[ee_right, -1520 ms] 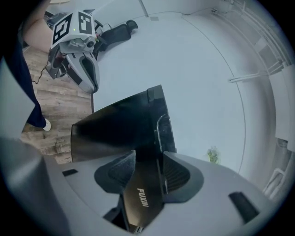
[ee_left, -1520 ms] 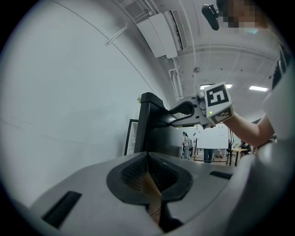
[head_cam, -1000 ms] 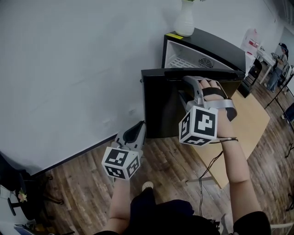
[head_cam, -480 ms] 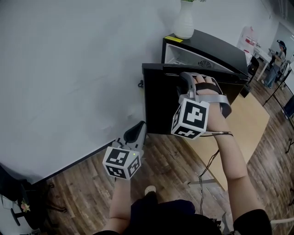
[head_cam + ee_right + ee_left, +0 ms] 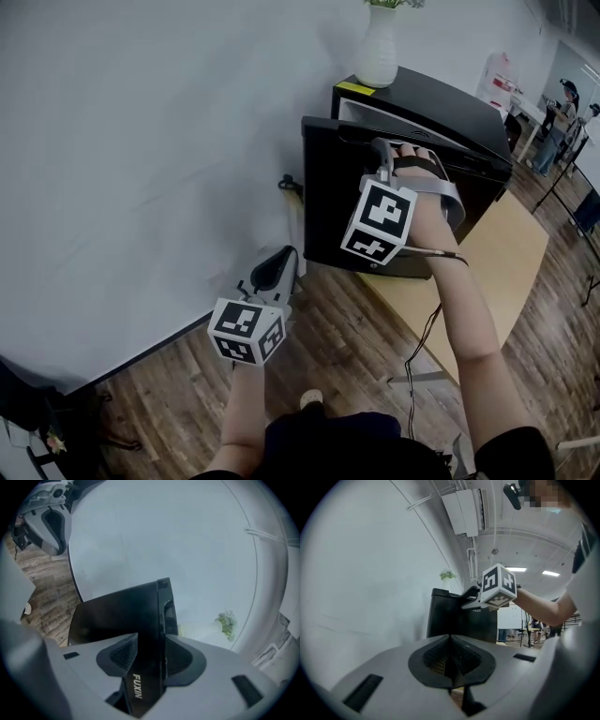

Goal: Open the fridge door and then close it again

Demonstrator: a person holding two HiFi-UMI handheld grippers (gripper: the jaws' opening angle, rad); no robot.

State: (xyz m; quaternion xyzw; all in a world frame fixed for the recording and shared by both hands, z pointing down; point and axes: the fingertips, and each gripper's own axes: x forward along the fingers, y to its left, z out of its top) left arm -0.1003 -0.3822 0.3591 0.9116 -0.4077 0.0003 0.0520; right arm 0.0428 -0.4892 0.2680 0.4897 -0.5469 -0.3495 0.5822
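The right gripper [image 5: 150, 656] is clamped across the top edge of the fridge door [image 5: 328, 206], which stands slightly ajar against the fridge [image 5: 441, 98] (a narrow gap shows). The fridge lies straight beyond the jaws, so closing likely means pushing that way. The left gripper [image 5: 450, 653], jaws together and empty, hangs well clear of the fridge.

White vase [image 5: 377, 52], pale wall [image 5: 141, 141], wood floor [image 5: 328, 352].
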